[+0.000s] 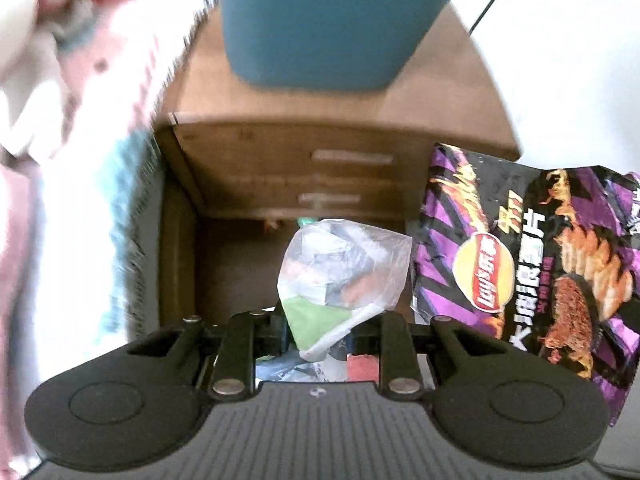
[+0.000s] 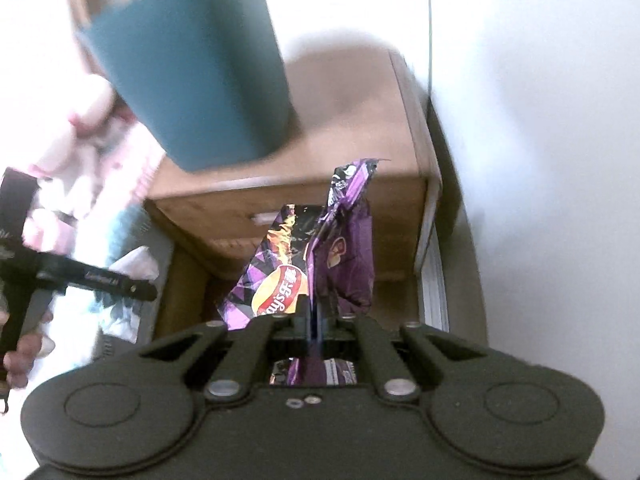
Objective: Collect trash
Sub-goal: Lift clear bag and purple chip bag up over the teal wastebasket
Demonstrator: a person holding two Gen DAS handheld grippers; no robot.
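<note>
My left gripper (image 1: 320, 332) is shut on a clear plastic bag (image 1: 344, 264) stuffed with white, green and red scraps; the bag sticks out beyond the fingers. To its right hangs a purple Lay's chip bag (image 1: 520, 264). The right wrist view shows my right gripper (image 2: 314, 316) shut on that chip bag (image 2: 280, 280), pinching its crumpled edge. A teal bin (image 1: 320, 20) stands on a wooden nightstand (image 1: 280, 168) ahead of and below both grippers. In the right wrist view the bin (image 2: 200, 72) is at upper left, and the left gripper (image 2: 148, 290) reaches in from the left, held by a hand (image 2: 24, 356).
Pink and white bedding (image 1: 80, 120) fills the left side, blurred. The nightstand's drawer fronts face me, with dark wooden floor below. A white wall (image 2: 540, 120) rises on the right, and a thin cable (image 2: 429, 20) runs down it.
</note>
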